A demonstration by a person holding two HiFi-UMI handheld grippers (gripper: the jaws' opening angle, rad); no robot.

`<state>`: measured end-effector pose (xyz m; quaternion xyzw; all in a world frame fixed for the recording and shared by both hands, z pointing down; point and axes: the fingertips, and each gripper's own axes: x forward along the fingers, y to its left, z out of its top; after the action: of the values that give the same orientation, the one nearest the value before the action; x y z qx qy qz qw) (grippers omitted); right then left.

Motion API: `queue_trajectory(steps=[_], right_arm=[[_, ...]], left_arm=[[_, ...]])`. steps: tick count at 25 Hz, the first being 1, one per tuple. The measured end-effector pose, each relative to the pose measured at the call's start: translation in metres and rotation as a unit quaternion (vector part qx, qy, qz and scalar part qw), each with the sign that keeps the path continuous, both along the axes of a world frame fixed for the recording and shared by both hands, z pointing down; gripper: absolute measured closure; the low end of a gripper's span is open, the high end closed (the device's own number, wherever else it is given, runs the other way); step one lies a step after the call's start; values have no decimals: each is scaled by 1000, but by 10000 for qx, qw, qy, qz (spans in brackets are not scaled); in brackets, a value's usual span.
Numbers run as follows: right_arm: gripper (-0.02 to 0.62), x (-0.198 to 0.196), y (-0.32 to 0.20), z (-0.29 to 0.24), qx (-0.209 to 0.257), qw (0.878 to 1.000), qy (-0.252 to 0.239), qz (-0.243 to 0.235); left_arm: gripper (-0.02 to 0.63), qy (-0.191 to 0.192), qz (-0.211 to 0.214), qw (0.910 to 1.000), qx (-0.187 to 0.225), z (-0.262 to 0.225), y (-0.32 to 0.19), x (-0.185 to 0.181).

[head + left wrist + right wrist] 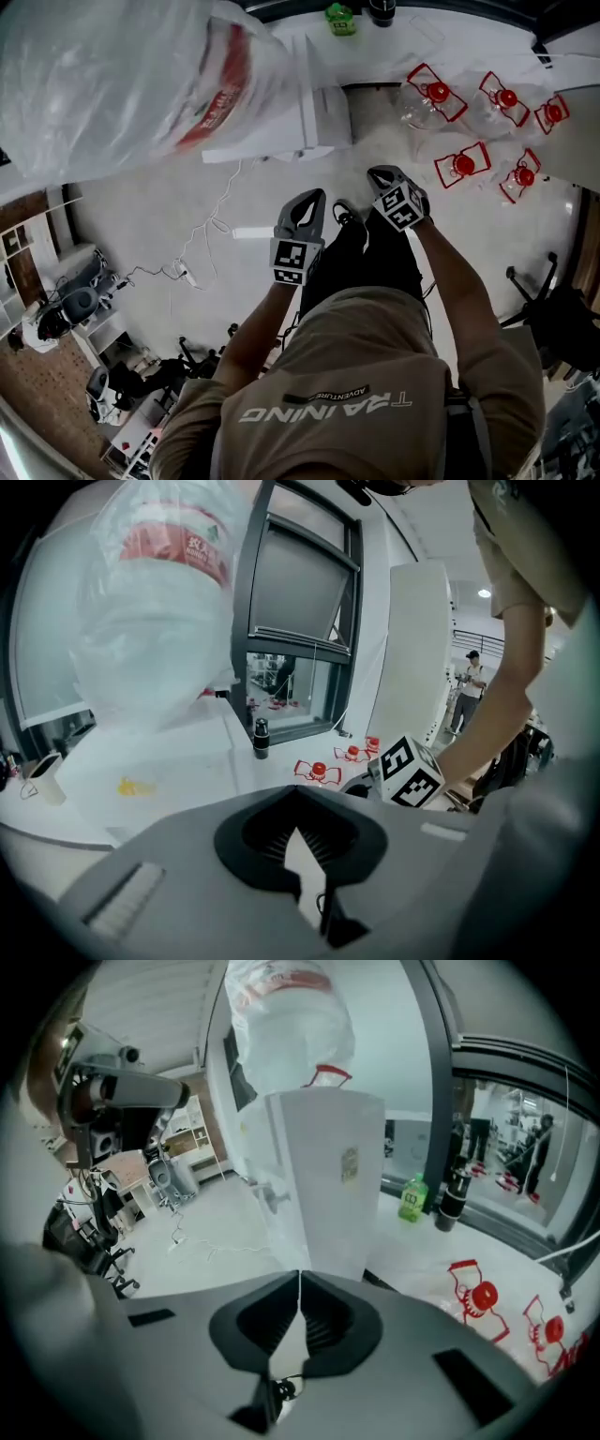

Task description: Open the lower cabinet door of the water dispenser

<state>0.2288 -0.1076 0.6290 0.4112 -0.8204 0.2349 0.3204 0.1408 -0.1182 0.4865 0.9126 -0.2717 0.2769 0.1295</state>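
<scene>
The white water dispenser (281, 122) stands ahead of me with a large plastic-wrapped water bottle (112, 75) on top. Its tall white body (323, 1185) fills the middle of the right gripper view, with the bottle (291, 1026) above it. I cannot make out the lower cabinet door. My left gripper (305, 211) and right gripper (389, 178) hang side by side in front of the dispenser, apart from it. The left jaws (296, 789) meet at the tips with nothing between them. The right jaws (300, 1273) are likewise shut and empty. The right gripper's marker cube (410, 771) shows in the left gripper view.
Several empty clear jugs with red caps and handles (436, 94) lie on the floor to the right of the dispenser. A green bottle (412, 1199) and a dark bottle (450, 1199) stand by the window. A white cable and power strip (183, 274) trail at left. Office chairs (539, 291) stand at right.
</scene>
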Motion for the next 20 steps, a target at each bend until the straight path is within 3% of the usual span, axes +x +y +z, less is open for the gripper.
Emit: queue_trajectory(steps=[10,20], right_arm=[[586,18,-27,100,-269,9993,28,263],[585,-23,-56,213,-390,9990,-199,-8]], left_arm=[[606,-192,-333,9986,-363,125,-6,30],[606,-572,-210,9949,-804,242,3,16]])
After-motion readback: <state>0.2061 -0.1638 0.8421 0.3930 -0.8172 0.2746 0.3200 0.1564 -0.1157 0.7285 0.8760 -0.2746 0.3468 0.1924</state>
